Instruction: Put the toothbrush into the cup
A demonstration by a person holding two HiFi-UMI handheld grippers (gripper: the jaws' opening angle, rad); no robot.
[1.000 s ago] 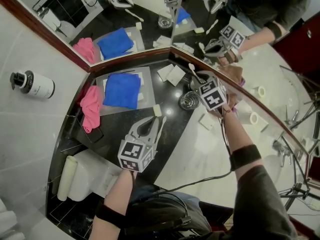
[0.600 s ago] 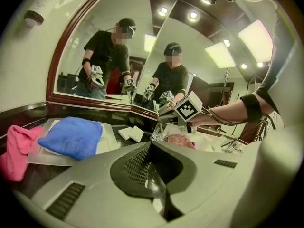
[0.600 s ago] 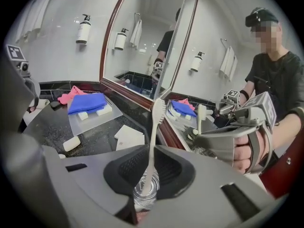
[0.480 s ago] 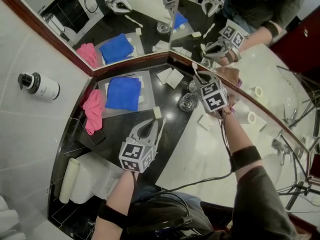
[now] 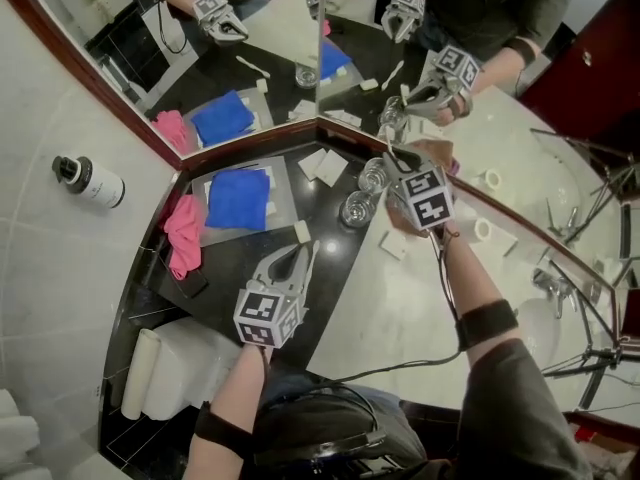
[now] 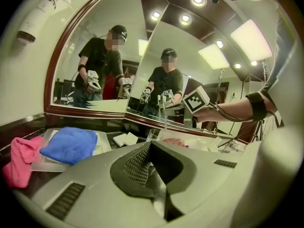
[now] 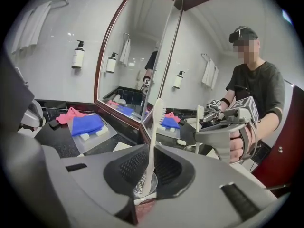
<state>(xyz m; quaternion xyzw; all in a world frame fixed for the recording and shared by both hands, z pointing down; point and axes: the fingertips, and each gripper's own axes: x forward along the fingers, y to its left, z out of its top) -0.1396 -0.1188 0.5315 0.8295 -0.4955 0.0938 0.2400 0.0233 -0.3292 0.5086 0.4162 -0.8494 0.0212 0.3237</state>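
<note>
You had open black counter (image 5: 338, 253) at frame centre. The cup (image 5: 356, 208) stood just right of it, the blue towel (image 5: 238, 196) at upper left, and the mirror (image 5: 270, 38) walled off the top.

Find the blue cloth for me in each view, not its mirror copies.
Head view: blue cloth left of centre, on the black counter below the mirror corner.
Left gripper view: blue cloth at lower left.
Right gripper view: blue cloth at mid left.
Shared landmark: the pink cloth lies just left of it in all three.
</note>
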